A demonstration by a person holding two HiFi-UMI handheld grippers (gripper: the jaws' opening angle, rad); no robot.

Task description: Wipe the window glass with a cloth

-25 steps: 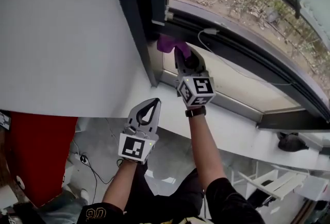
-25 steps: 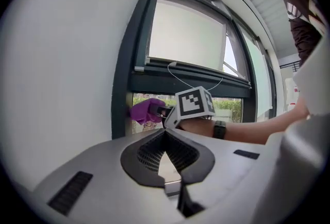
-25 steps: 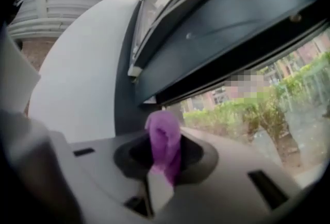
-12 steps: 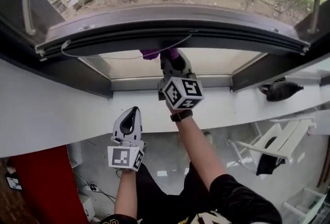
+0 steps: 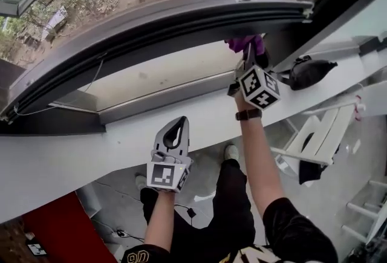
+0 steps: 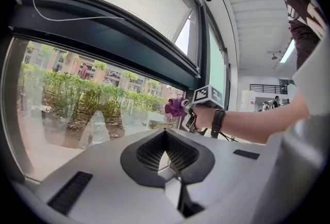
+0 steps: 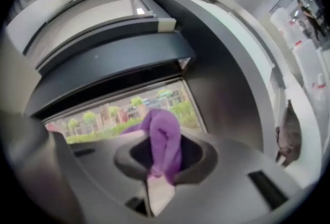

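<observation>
A purple cloth (image 5: 244, 44) is pinched in the right gripper (image 5: 248, 55). In the right gripper view the jaws are seen pressed onto the lower end of the bunched fabric, and the rest of it stands up and out past the tips. The cloth is held at the right-hand end of the window glass (image 5: 157, 71), close to the dark upright of the frame (image 5: 284, 35) and just under the dark upper rail (image 5: 181, 20). It appears to be laid against the pane, though actual contact cannot be settled from these views. The long axis of the glass runs left to right, and nearly all of it lies to the left of the cloth. Any further stroke is therefore judged to be possible only leftward along the pane or downward toward its lower edge. How much of the glass has been covered cannot be told. The left gripper (image 5: 176, 130) is held lower, out from the white sill (image 5: 121, 135) and well apart from the glass. Its jaws are pressed together with nothing between them. The right hand is thus the nearer to the pane, and the wiping is carried by it alone.
</observation>
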